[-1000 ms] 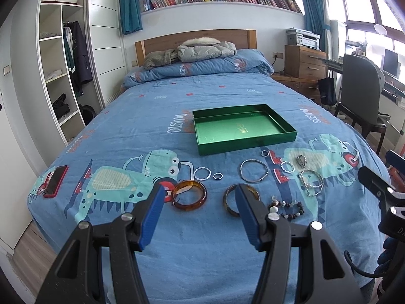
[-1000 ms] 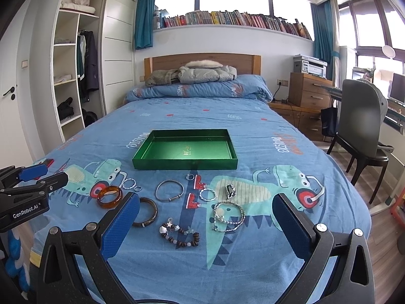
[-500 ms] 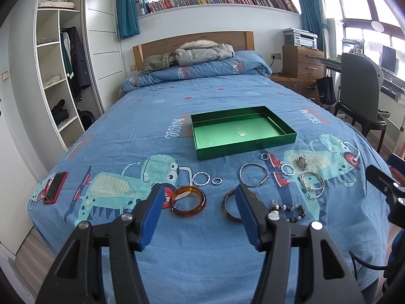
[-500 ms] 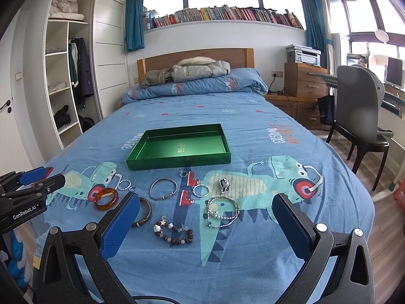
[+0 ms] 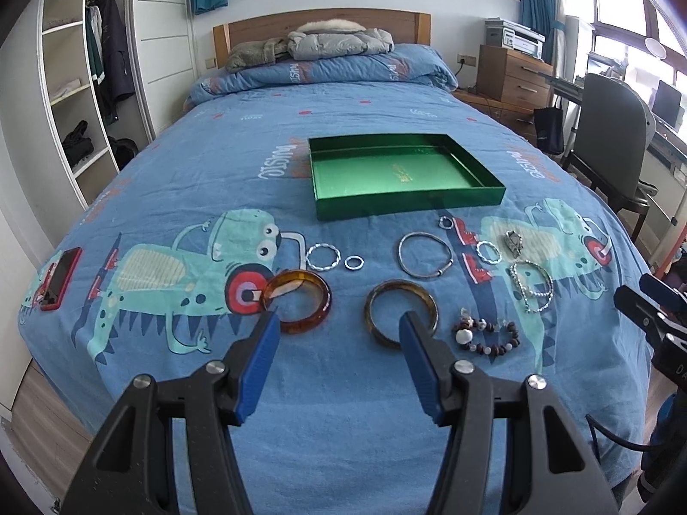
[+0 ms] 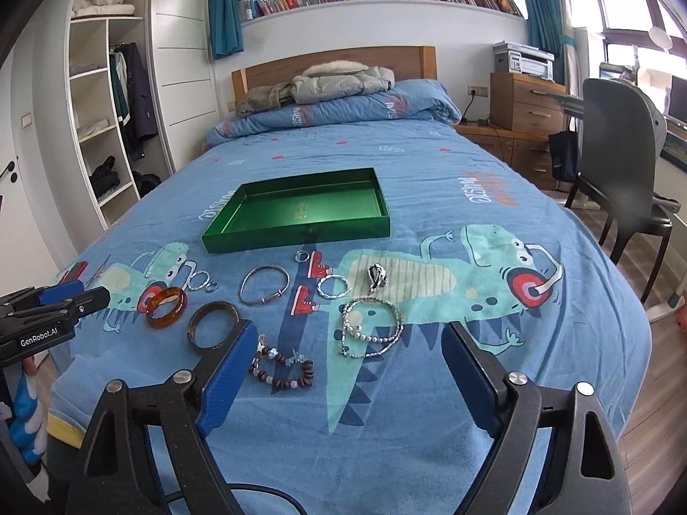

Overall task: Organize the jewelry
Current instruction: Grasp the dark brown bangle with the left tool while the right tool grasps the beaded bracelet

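Both grippers, left (image 5: 339, 326) and right (image 6: 345, 339), hover with jaws wide over bracelets (image 5: 401, 313) near the bed's (image 5: 343, 407) foot edge, beside a green tray (image 5: 403, 171).

Dark bangle (image 5: 401, 313) — near rim hidden behind left tongs (image 5: 339, 328).

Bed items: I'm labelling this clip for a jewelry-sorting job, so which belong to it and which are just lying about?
Job:
green tray
amber bangle
dark tortoiseshell bangle
silver bangle
beaded bracelet
pearl bracelet
small rings

Lying about:
red phone
grey jacket
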`<state>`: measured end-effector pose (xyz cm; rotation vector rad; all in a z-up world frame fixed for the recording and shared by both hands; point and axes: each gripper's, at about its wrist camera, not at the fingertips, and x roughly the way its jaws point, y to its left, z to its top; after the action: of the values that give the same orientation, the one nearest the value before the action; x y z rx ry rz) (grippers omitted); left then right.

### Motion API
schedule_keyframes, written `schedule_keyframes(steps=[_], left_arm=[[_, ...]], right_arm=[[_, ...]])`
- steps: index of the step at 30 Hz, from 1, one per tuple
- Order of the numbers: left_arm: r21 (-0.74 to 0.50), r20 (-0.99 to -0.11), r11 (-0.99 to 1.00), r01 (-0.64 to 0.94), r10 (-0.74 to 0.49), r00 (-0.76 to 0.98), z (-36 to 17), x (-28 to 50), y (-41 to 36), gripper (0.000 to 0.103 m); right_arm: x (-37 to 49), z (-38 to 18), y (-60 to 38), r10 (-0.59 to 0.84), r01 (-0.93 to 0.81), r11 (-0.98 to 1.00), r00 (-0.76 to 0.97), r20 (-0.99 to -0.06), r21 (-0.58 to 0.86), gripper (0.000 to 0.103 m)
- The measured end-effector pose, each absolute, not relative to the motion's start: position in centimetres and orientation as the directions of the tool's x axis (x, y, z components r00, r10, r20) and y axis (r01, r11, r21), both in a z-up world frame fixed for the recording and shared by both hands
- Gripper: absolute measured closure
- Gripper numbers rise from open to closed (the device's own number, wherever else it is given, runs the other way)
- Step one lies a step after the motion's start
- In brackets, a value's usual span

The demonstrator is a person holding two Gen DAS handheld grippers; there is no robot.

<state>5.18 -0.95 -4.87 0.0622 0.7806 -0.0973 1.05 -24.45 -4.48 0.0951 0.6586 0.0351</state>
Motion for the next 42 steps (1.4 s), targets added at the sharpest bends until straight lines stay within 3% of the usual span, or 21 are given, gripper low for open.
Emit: schedule_keyframes(steps=[8,13,19,32,37,42], left_arm=[[-0.054,-0.779,0.988,0.144,-0.132,0.613,-7.8,7.5,-2.4,0.049],[-0.104,-0.821,0.982,0.157,-0.174,0.543,-10.0,9.4,-3.1,0.064],[-0.124,-0.845,0.983,0.136,-0.176,0.505,-11.8,11.7,-3.4,0.065],[-0.107,-0.883,0.989,0.104,-0.142,0.448,-15.2,15.2,-3.4,0.068],[-0.046,-0.879,0.991,0.122,-0.098,0.467,-15.5,15.8,-4.3,0.07],[0.015,-0.862,0.989,0.146,-0.061,0.504,-15.3,15.8,-4.9,0.095]], right_arm=[[3.5,-7.2,-24.8,0.164,-0.073,0.984,0.706,-0.689,0.16,0.055],[5.5,-9.9,-23.5,0.273,-0.153,0.962,0.607,-0.747,0.227,0.071],[7.8,-12.3,-22.4,0.307,-0.188,0.951,0.509,-0.804,0.244,0.076],[11.7,-15.9,-20.5,0.282,-0.219,0.953,0.387,-0.878,0.209,0.076],[12.4,-16.5,-19.7,0.237,-0.213,0.963,0.386,-0.892,0.164,0.084],[12.6,-16.6,-19.7,0.227,-0.201,0.967,0.4,-0.888,0.157,0.091]])
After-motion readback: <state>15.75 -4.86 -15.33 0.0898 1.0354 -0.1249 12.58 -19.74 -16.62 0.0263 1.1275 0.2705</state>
